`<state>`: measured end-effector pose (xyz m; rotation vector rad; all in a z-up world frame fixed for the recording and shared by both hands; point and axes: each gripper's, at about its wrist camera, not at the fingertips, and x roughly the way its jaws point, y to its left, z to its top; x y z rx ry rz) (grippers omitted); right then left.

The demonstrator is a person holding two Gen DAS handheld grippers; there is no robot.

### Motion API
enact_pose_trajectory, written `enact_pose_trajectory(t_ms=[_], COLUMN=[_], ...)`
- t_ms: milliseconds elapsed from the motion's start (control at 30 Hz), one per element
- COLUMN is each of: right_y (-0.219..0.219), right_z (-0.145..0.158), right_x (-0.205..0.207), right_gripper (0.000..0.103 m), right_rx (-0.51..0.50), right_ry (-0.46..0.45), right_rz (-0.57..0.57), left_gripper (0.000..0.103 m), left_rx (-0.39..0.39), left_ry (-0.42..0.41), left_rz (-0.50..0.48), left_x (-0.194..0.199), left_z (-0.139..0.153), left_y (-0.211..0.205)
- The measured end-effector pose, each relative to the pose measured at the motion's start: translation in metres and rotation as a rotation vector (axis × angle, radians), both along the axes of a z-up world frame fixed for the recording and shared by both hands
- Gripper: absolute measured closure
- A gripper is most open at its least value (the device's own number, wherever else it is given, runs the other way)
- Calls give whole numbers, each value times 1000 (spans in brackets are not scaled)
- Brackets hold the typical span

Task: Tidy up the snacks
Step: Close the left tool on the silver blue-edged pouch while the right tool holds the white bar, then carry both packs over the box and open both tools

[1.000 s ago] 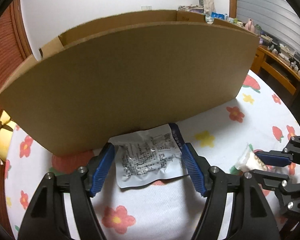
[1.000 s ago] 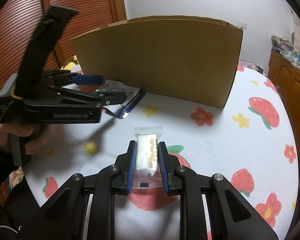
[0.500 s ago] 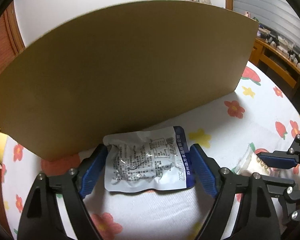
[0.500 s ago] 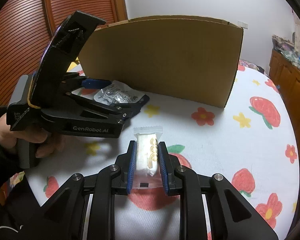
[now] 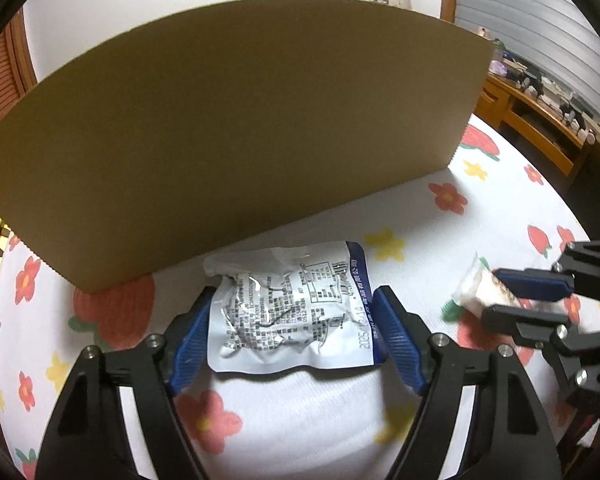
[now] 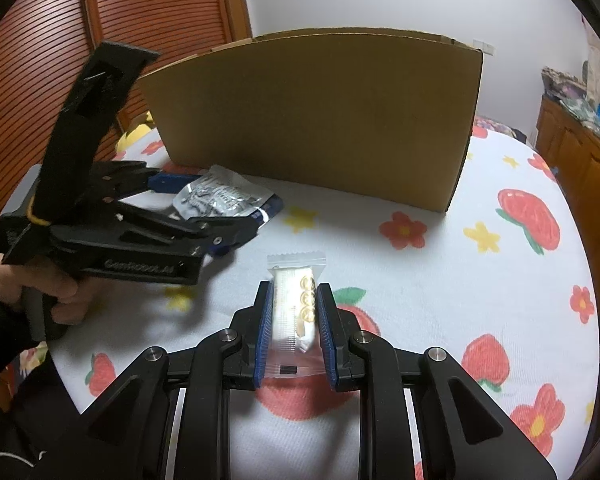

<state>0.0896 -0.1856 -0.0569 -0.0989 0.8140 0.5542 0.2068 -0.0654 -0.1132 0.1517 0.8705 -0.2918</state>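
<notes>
Snack items in view, two.

Item one: silver foil pouch (image 5: 292, 312), blue band along one short edge, printed face up. It is lying flat on the tablecloth (image 5: 420, 216) just in front of the cardboard box (image 5: 228, 128). In the left wrist view its long axis is running side to side, straight across the gap of the left gripper (image 5: 290, 334), and the blue-banded end is pointing toward the right-hand finger. The jaws have just been closing in on it; the left blue pad (image 5: 190, 344) is sitting against the pouch edge, and the right pad is at or just beside the blue band. Whether both pads are pressing yet, I cannot tell. A hand (image 6: 32, 280) is gripping that tool's handle.

Item two: small clear-wrapped white bar (image 6: 296, 304) with three gold roundels along one side. The right gripper (image 6: 294, 312) is clenching it, a blue pad pressing each long side. Its long axis is running along the fingers, the crimped free end pointing ahead toward the box, the other end lying back between the fingers.

Box: one, brown, open-topped, standing upright on the table. Its plain long wall is facing both cameras.

Tablecloth: one, white, printed with strawberries and flowers.
</notes>
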Motion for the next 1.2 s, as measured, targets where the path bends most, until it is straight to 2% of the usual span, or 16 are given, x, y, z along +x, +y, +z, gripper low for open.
enact_pose_trajectory(t_ms=[267, 567, 1000, 1200], right_y=[1, 1, 0, -7], right_z=[-1, -1, 0, 9], right_x=[0, 1, -4, -8], right_gripper=[83, 83, 83, 83], right_rx=[-1, -3, -1, 30], right_ry=[-2, -5, -36, -58], right_rz=[-5, -10, -30, -42], left_gripper=[30, 30, 30, 30], left_rx=[19, -12, -50, -76], left_ry=[-21, -41, -111, -171], left_rz=[-14, -5, 5, -2], left_x=[-18, -29, -44, -52], left_z=[0, 5, 37, 64], left_y=[-3, 5, 16, 19])
